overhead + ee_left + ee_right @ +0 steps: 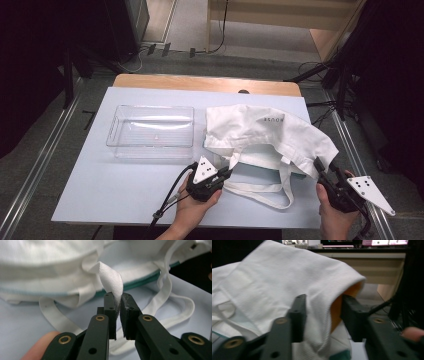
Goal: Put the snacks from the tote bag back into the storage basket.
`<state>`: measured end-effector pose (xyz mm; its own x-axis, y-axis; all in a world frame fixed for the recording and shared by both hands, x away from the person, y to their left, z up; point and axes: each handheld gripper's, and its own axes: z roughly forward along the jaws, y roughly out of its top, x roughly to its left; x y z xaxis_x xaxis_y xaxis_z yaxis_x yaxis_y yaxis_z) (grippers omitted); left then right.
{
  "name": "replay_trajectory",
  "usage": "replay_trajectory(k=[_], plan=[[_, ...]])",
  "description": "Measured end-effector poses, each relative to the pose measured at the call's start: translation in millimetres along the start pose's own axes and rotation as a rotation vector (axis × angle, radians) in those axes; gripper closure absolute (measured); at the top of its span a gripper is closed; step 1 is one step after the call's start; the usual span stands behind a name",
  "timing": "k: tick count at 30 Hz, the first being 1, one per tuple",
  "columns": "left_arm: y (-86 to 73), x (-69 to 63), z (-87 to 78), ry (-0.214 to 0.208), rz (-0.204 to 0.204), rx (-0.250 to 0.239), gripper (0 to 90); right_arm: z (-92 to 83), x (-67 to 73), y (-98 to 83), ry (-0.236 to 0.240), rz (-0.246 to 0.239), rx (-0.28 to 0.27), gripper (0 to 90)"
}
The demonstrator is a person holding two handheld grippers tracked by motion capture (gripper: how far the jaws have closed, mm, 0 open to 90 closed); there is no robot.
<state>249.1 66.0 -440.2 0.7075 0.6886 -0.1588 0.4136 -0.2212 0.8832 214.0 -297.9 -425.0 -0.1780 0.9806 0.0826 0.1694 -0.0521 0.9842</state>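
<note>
While a folded piece of white webbing strap (111,281) is pinched between its two black jaws, the left gripper (227,172) is held low over the near middle of the table (100,185). In the left gripper view the jaws are pressed nearly together on the strap, whose fold stands up above their tips. The strap is a handle of a white canvas tote bag (265,132), and the rest of it (260,192) is seen looping across the table surface toward the near edge. A teal edge (140,281) is visible under the bag's rim in the left gripper view.

At the near right corner, the right gripper (325,167) is held against the bag's right end. In the right gripper view its jaws are spread, with the bag's bulging cloth (322,307) lying between them; an orange tint shows inside the cloth next to the right-hand jaw. Whether the pads press on the fabric cannot be told, though a gap is seen along the inner face of the left-hand jaw.

The bag is lying on the right half of the pale blue table, crumpled, with small dark lettering (273,120) on its far side. Just left of the bag, apart from it, a clear plastic tray (115,135) is set on the table. Each gripper is carried in a hand coming in from the near edge, the left hand (192,207) with a black cable (167,197) trailing beside it. Beyond the table's far wooden edge (200,82), floor and cables are seen.
</note>
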Motion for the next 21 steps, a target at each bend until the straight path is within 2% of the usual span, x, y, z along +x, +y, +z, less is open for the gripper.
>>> replay_trajectory(k=[2,5,8,9,12,15,18,19,21], plan=[[6.8,1.1,2.4,-0.003,0.004,-0.009,86.5,-7.3,0.6,-0.4,-0.022,0.005,0.021,46.3],[15.7,3.7,7.4,-0.001,0.002,-0.018,87.3,-24.5,5.9,-1.2,-0.118,-0.031,0.031,37.7],[24.2,5.2,10.0,-0.004,-0.003,-0.034,87.9,-43.6,13.6,-3.4,-0.17,-0.03,0.012,35.6],[26.8,5.2,10.0,-0.001,-0.001,-0.038,88.0,-49.2,17.4,-6.2,-0.167,-0.033,0.005,35.9],[33.2,6.4,9.9,0.001,-0.012,-0.053,88.2,-54.5,26.5,-15.7,-0.118,-0.019,0.014,37.1],[39.0,8.3,8.6,-0.002,-0.026,-0.065,88.3,-55.1,38.5,-24.7,-0.093,-0.009,0.035,38.2],[43.4,9.1,7.1,-0.002,-0.033,-0.084,88.4,-53.3,51.7,-34.9,-0.035,0.003,0.063,39.0],[44.3,9.3,6.6,-0.003,-0.037,-0.088,88.4,-52.3,54.7,-37.3,-0.028,-0.006,0.072,39.7],[45.7,9.8,5.9,0.0,-0.044,-0.094,88.4,-51.4,57.6,-39.0,-0.044,-0.018,0.073,41.0]])
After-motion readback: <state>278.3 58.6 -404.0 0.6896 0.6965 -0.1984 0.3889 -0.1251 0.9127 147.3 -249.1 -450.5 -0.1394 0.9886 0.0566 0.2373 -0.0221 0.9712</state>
